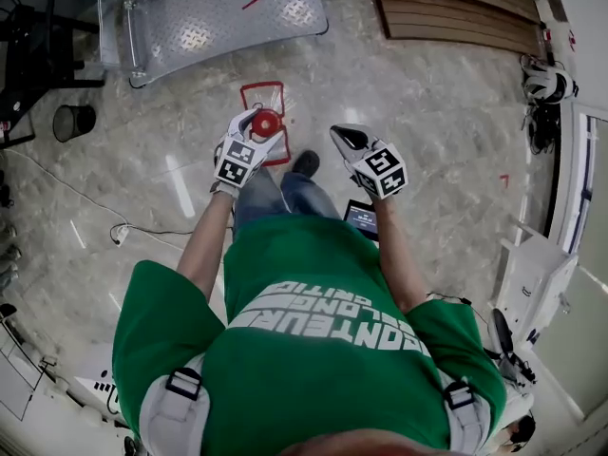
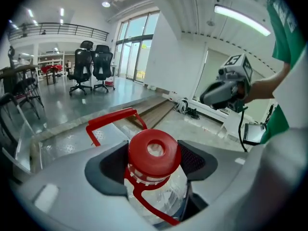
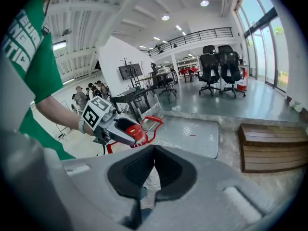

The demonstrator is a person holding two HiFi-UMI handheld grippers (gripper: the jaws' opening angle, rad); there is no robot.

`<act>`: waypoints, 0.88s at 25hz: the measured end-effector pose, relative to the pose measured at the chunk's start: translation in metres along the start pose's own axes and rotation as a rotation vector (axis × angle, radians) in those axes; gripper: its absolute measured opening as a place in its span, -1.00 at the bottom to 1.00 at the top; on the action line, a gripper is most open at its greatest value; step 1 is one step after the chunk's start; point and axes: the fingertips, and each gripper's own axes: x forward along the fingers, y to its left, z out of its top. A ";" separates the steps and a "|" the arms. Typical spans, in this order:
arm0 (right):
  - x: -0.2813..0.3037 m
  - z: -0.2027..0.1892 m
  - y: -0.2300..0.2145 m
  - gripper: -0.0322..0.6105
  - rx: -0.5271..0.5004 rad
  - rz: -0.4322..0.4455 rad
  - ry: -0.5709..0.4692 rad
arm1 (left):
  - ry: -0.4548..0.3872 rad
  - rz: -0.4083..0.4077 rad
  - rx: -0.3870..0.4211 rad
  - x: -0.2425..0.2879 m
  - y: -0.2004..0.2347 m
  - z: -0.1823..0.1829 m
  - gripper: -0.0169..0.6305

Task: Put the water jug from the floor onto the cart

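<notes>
The water jug (image 2: pixel 161 191) is clear plastic with a red cap (image 1: pixel 266 122) and a red handle. My left gripper (image 1: pixel 261 129) is shut on its neck, just under the cap, and holds it off the floor. In the right gripper view the left gripper (image 3: pixel 126 129) and the red cap (image 3: pixel 136 130) show at the left. My right gripper (image 1: pixel 342 136) is shut with nothing between its jaws and hangs to the right of the jug, apart from it. The cart (image 1: pixel 218 12), a low metal tread-plate platform, stands ahead, beyond the jug.
A red outlined rectangle (image 1: pixel 249 91) marks the floor under the jug. A wooden pallet (image 1: pixel 456 8) lies at the far right, a black bin (image 1: pixel 73 120) at the left, with a cable (image 1: pixel 119 231) along the floor. White equipment (image 1: pixel 532 274) stands at the right.
</notes>
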 end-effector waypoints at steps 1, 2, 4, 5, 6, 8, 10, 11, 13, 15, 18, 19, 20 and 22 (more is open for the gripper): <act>-0.001 0.008 0.002 -0.93 -0.010 0.002 -0.011 | -0.031 0.005 -0.009 -0.009 0.003 0.015 0.10; -0.001 0.015 0.004 -0.93 -0.019 0.003 -0.020 | -0.059 0.011 -0.017 -0.018 0.007 0.029 0.10; -0.002 0.027 0.007 -0.93 -0.032 0.002 -0.038 | -0.096 0.020 -0.033 -0.035 0.012 0.048 0.10; -0.003 0.034 0.009 -0.93 -0.036 0.003 -0.049 | -0.109 0.023 -0.040 -0.043 0.015 0.055 0.10; -0.004 0.040 0.011 -0.93 -0.040 0.004 -0.059 | -0.122 0.026 -0.045 -0.051 0.016 0.063 0.10; -0.005 0.051 0.014 -0.93 -0.049 0.007 -0.069 | -0.150 0.031 -0.053 -0.066 0.019 0.080 0.10; -0.005 0.060 0.016 -0.93 -0.051 0.009 -0.075 | -0.172 0.031 -0.059 -0.080 0.023 0.096 0.09; -0.004 0.067 0.015 -0.93 -0.050 0.009 -0.083 | -0.182 0.031 -0.060 -0.086 0.028 0.104 0.09; 0.000 0.087 0.008 -0.93 -0.050 0.000 -0.112 | -0.206 0.033 -0.052 -0.096 0.043 0.123 0.09; 0.000 0.108 0.002 -0.93 -0.045 -0.016 -0.144 | -0.229 0.041 -0.035 -0.108 0.057 0.141 0.09; -0.006 0.115 0.002 -0.93 -0.031 -0.042 -0.158 | -0.243 0.046 -0.016 -0.121 0.062 0.150 0.09; -0.006 0.114 0.002 -0.93 -0.028 -0.049 -0.157 | -0.246 0.047 -0.012 -0.124 0.065 0.150 0.09; -0.005 0.114 0.003 -0.93 -0.026 -0.054 -0.155 | -0.248 0.049 -0.008 -0.127 0.069 0.151 0.09; 0.000 0.116 0.004 -0.93 -0.021 -0.060 -0.150 | -0.252 0.053 -0.001 -0.134 0.078 0.152 0.09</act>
